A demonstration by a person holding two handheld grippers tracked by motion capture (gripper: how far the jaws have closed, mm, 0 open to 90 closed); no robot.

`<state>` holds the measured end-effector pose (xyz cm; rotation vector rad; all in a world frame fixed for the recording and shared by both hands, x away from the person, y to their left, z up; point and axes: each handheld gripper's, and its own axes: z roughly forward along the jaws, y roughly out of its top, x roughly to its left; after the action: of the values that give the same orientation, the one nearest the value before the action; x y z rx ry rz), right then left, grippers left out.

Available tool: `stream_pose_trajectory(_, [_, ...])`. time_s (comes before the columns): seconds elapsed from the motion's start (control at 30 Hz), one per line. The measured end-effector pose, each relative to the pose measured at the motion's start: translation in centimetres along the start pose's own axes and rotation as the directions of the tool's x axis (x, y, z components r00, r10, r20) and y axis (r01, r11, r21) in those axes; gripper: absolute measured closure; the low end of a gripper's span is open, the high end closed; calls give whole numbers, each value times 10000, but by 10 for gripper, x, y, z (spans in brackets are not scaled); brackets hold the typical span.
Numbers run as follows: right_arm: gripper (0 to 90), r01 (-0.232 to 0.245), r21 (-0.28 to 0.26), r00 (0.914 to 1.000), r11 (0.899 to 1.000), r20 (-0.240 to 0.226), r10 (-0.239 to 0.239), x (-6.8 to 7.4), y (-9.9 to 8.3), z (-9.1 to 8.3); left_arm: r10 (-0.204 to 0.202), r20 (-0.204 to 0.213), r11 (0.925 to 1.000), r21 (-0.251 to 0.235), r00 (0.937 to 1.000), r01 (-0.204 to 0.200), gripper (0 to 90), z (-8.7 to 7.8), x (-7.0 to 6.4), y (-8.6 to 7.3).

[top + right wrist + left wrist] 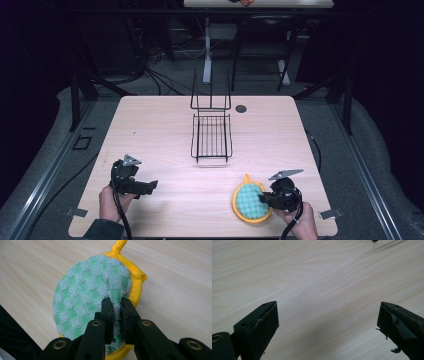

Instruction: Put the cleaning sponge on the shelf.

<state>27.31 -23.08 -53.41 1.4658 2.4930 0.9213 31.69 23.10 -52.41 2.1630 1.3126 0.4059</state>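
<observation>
High view: wire rack [211, 136] mid-table, well apart from sponge [251, 202].

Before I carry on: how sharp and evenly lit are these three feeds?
High view: table evenly lit, surroundings nearly black, picture soft. Left gripper view: wood grain crisp, open fingers a little blurred. Right gripper view: the scrubbing pad is sharp, the closed fingers dark against it.

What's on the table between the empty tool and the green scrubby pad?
Nothing. In the high view, bare wooden table runs from the open left tool to the round green-and-yellow pad, which the right tool pinches.
</observation>
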Motion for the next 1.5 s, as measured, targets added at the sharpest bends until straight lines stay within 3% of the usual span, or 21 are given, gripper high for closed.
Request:
stream_pose_trajectory(0.63, [832, 155, -888, 9999, 9959, -34, -158, 2, 5, -20, -25, 10, 10000, -26, 10000, 25, 34, 1, 1, 0])
stream_pose_trajectory(1.5, [832, 315, -1463, 9993, 9887, 228, -285, -1, 24, -34, 57, 33, 9998, 197, 10000, -58, 33, 4, -3, 2])
